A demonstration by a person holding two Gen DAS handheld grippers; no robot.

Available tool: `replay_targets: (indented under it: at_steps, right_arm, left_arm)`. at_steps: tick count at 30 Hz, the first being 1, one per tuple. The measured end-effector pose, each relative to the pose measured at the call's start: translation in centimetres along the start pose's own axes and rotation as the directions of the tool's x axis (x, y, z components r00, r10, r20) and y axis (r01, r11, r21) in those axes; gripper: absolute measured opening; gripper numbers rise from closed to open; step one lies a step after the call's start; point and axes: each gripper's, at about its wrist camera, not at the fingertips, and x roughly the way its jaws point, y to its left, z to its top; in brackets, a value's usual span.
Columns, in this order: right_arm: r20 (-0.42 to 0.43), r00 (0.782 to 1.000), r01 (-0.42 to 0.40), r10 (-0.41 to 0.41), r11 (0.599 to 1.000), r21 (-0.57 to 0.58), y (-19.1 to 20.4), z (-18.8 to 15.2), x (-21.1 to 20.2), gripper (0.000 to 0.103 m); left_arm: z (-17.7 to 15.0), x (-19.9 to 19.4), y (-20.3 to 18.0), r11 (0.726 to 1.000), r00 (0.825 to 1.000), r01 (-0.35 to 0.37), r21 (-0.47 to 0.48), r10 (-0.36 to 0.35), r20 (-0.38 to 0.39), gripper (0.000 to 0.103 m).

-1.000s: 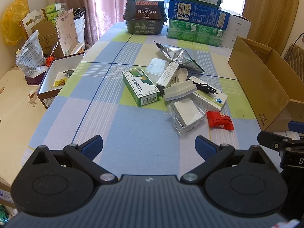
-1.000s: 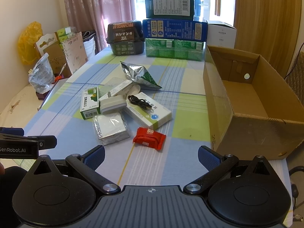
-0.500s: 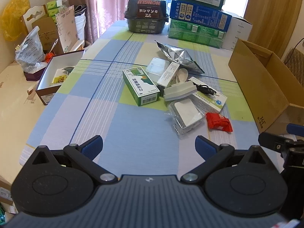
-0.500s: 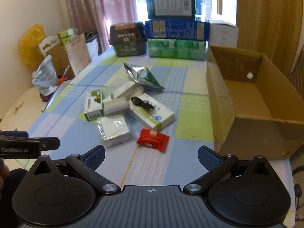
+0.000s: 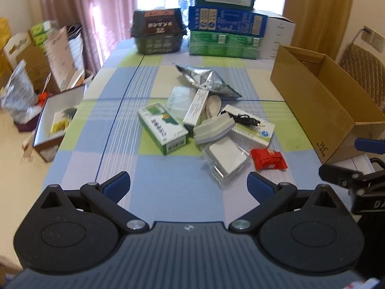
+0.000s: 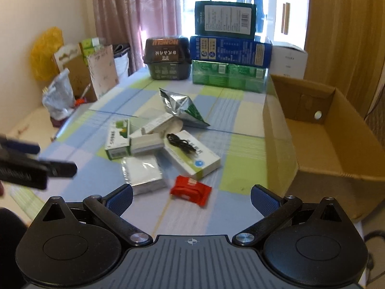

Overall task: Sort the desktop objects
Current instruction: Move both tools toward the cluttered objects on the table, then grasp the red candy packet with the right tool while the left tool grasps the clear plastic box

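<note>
Both the left gripper (image 5: 188, 185) and right gripper (image 6: 191, 197), jaws spread wide and empty, have come closer to the pile (image 5: 204, 125) in the table's (image 5: 168, 192) middle, with bare cloth before it and the carton (image 6: 320, 142) at the right edge.

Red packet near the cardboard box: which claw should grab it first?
Right, probably. The red packet lies just ahead of the open right claw, beside the cardboard box. The open left claw faces bare cloth, with the packet off to its right.
</note>
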Motion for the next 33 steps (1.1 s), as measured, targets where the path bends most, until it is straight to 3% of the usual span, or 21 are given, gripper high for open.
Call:
replay_targets:
  at_steps: [6,9,14,18,21,26,33]
  right_arm:
    - [0.043,0.998,-0.039,0.037,0.998,0.042,-1.0,-1.1,2.2,0.101]
    - [-0.021,0.998,-0.063,0.064,0.998,0.027,-1.4,-1.2,4.5,0.101]
    - [-0.104,0.993,-0.043,0.049,0.998,0.055,-2.6,-1.7,8.3,0.101]
    - [-0.128,0.99,-0.042,0.055,0.993,0.108,-3.3,-2.4,10.2,0.101]
    - [-0.131,0.99,-0.044,0.059,0.992,0.117,-3.5,-2.7,10.8,0.101]
    - [-0.134,0.989,-0.036,0.058,0.987,0.159,-4.6,-2.8,11.4,0.1]
    - [-0.125,0.989,-0.063,0.084,0.985,0.162,-4.2,-2.4,12.0,0.093]
  left_arm:
    - [0.7,2.3,0.1,0.997,0.999,0.044,0.068,-0.045,0.023,0.102]
    - [0.5,3.7,0.4,0.996,0.997,0.055,0.076,-0.059,0.048,0.102]
    - [0.2,7.1,0.7,0.994,0.998,0.06,0.088,-0.059,-0.008,0.102]
    - [0.0,9.1,0.8,0.982,0.988,0.151,0.116,-0.152,-0.004,0.1]
    - [-0.1,10.5,0.1,0.957,0.981,0.191,0.218,-0.194,-0.008,0.09]
    - [-0.8,12.3,-1.5,0.89,0.969,0.237,0.391,-0.243,-0.033,0.085]
    - [-1.2,13.8,-3.2,0.81,0.952,0.29,0.509,-0.298,-0.068,0.069]
